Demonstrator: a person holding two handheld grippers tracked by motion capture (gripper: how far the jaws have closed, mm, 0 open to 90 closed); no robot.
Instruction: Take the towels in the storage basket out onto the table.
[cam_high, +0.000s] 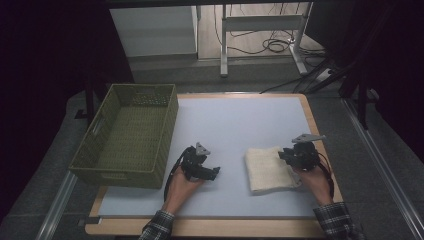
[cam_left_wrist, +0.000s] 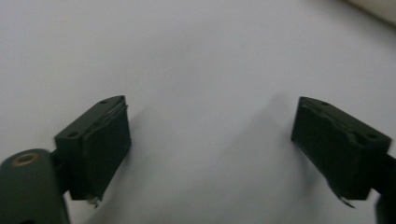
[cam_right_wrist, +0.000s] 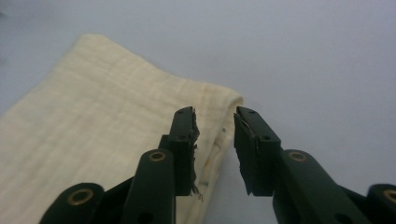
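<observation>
Two grippers at work: left gripper (cam_high: 212, 171) spread wide over bare table (cam_high: 235, 125), right of green basket (cam_high: 127, 135). Folded cream cloth (cam_high: 269, 169) flat near right edge; right gripper (cam_right_wrist: 215, 135) parted slightly, straddling its edge, unclamped. Likely mid-grasp; next, pinching that edge firmly.

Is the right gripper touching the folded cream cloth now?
Cannot tell. In the right gripper view the right gripper stands open astride the edge of the cloth, but no plain contact or gap shows.
</observation>
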